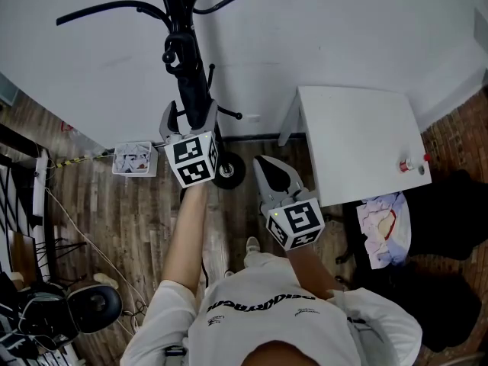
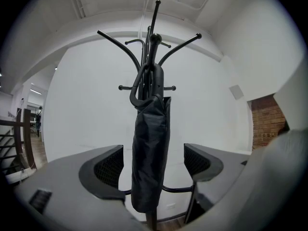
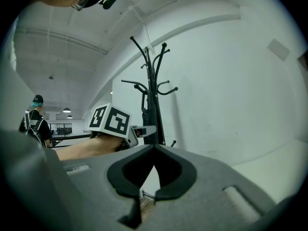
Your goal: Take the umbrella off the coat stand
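Observation:
A black folded umbrella (image 2: 151,148) in its sleeve hangs by its hooked handle (image 2: 140,86) from the black coat stand (image 2: 154,37). My left gripper (image 2: 154,165) is open, one jaw on each side of the umbrella's lower part, pads apart from the fabric. In the head view the left gripper (image 1: 189,119) reaches around the umbrella (image 1: 192,90) on the coat stand (image 1: 114,8). My right gripper (image 1: 273,175) hangs lower right of it, shut and holding nothing. The right gripper view shows the right gripper (image 3: 153,150) closed, with the left gripper's marker cube (image 3: 109,120) beside the coat stand (image 3: 153,81).
A white table (image 1: 358,139) stands right of the stand against the white wall. A small white bin of paper (image 1: 135,158) sits on the wood floor at left, an office chair (image 1: 95,303) at lower left, dark bags (image 1: 450,227) at right. A person (image 3: 36,117) stands far off.

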Demonstrator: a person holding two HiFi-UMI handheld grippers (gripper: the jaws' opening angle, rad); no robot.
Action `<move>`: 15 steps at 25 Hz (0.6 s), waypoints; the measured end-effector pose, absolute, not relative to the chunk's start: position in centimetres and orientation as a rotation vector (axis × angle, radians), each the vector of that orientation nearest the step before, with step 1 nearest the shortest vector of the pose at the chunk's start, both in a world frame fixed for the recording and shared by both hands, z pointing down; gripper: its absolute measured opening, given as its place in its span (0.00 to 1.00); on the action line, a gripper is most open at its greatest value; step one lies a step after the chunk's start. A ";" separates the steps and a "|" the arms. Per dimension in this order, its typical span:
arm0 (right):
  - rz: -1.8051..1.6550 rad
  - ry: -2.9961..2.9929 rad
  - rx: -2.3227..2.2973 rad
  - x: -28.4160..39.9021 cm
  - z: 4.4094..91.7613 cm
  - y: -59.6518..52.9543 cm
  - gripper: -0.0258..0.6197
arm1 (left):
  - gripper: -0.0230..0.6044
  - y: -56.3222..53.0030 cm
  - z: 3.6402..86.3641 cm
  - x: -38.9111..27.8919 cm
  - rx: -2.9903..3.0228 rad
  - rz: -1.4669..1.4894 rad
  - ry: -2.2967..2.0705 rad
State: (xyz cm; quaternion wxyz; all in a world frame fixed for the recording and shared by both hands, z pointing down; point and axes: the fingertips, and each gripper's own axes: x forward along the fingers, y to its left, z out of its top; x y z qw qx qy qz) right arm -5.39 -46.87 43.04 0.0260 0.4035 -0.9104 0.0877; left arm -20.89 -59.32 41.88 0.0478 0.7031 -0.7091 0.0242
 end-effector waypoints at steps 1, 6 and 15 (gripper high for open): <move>0.276 -2.812 1.246 -5.3 43.2 -47.0 0.04 | 0.65 -59.7 42.2 -20.9 2.140 0.089 -2.165; 0.279 -2.808 1.240 -5.1 43.5 -47.4 0.04 | 0.65 -61.3 43.4 -21.2 2.117 0.131 -2.166; 0.286 -2.805 1.239 -4.9 43.8 -47.9 0.04 | 0.65 -63.6 45.3 -22.0 2.093 0.146 -2.164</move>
